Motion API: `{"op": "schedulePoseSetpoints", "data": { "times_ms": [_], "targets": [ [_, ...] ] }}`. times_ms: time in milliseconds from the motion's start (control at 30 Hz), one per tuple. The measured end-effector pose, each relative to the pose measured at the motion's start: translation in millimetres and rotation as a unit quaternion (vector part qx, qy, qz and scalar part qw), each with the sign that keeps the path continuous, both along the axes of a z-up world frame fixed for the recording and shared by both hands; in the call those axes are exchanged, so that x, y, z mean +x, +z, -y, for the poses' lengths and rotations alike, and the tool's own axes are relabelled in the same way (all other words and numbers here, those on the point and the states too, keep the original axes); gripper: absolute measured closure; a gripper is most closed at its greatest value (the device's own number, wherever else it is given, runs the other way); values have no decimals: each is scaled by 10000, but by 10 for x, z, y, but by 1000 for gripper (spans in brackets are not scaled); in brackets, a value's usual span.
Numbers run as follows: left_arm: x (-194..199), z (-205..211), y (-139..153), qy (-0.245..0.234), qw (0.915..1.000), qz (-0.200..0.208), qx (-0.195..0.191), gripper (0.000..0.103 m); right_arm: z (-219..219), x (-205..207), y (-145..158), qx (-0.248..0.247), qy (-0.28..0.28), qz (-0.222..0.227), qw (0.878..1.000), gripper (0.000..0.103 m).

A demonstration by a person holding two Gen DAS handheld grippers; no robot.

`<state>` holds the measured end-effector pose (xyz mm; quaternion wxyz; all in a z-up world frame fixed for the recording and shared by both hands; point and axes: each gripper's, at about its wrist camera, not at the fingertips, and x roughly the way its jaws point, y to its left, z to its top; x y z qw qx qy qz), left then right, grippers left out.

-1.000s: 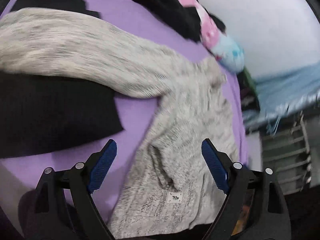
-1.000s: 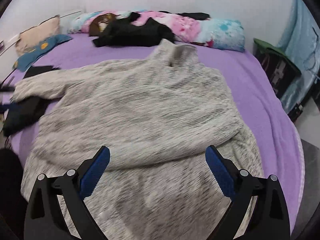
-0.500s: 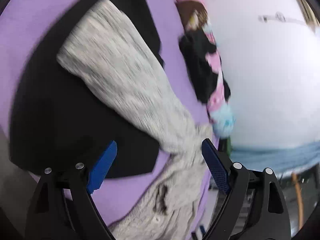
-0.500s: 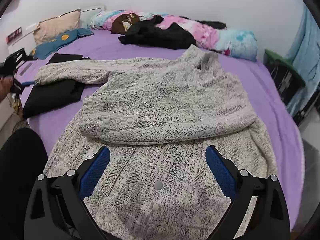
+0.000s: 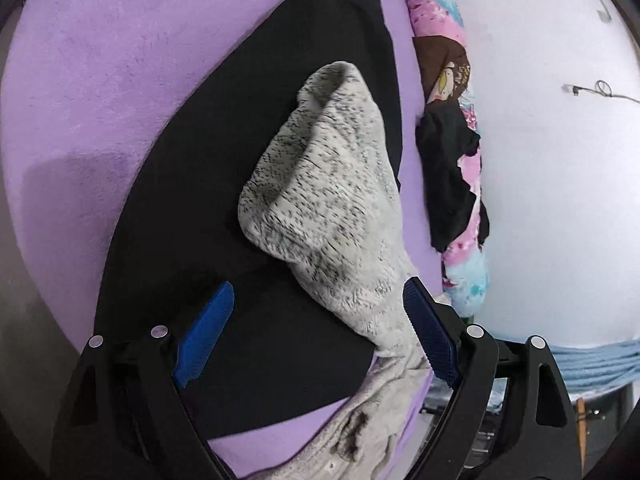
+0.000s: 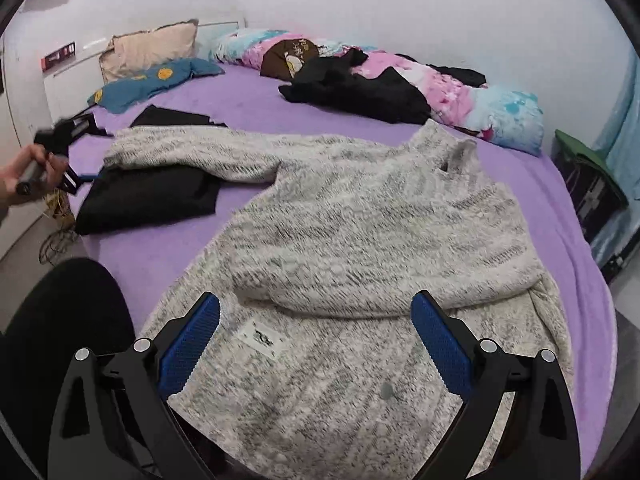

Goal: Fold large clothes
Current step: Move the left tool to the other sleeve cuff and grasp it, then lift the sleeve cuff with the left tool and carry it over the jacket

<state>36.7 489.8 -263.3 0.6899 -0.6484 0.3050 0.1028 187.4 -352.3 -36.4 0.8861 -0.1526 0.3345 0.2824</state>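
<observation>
Grey marled knit sweater (image 6: 360, 216) spread on the purple bedsheet (image 6: 248, 96), filling the centre of the right wrist view. Collar at 1 o'clock; one sleeve folded across the body toward 7 o'clock; white label (image 6: 262, 338) showing on the lower panel.

The other sleeve (image 5: 332, 196) runs out toward 10 o'clock and lies over a flat black garment (image 5: 192, 200). In the left wrist view its cuff points to 12 o'clock, the sleeve lying diagonally on the black cloth.

Left gripper (image 5: 318, 334): jaws wide apart, nothing clamped. Blue pads (image 5: 204, 336) stand either side of the sleeve base; the right-hand pad looks just beside the knit, contact not certain. Seen from the right wrist camera, this gripper sits at 9 o'clock, gripped by a hand (image 6: 24, 176).

Right gripper (image 6: 316, 346): jaws wide apart, empty, over the sweater's lower panel at 6 o'clock.

Along the wall, 12 to 2 o'clock: a pink-and-blue rolled blanket (image 6: 472, 100) with a loose black clothing pile (image 6: 352, 88) against it. Beige pillow (image 6: 152, 48) and blue patterned cloth (image 6: 152, 80) at 10 to 11 o'clock.
</observation>
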Motion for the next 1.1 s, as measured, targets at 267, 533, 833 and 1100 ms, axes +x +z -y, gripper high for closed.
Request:
{"op": "schedulePoseSetpoints", "data": {
  "times_ms": [267, 533, 833, 1100],
  "targets": [
    [121, -188, -168, 354, 9981, 340, -360, 20, -107, -4, 9, -158, 19, 10, 9999, 9],
    [223, -246, -171, 500, 9979, 309, -273, 46, -107, 10, 7, -174, 25, -2, 9998, 9],
    [124, -160, -76, 628, 9977, 212, 149, 69, -76, 42, 47, -88, -13, 21, 10000, 9],
    [204, 234, 663, 526, 9885, 416, 1356, 72, -32, 205, 346, 321, -239, -191, 9990, 9]
  ]
}}
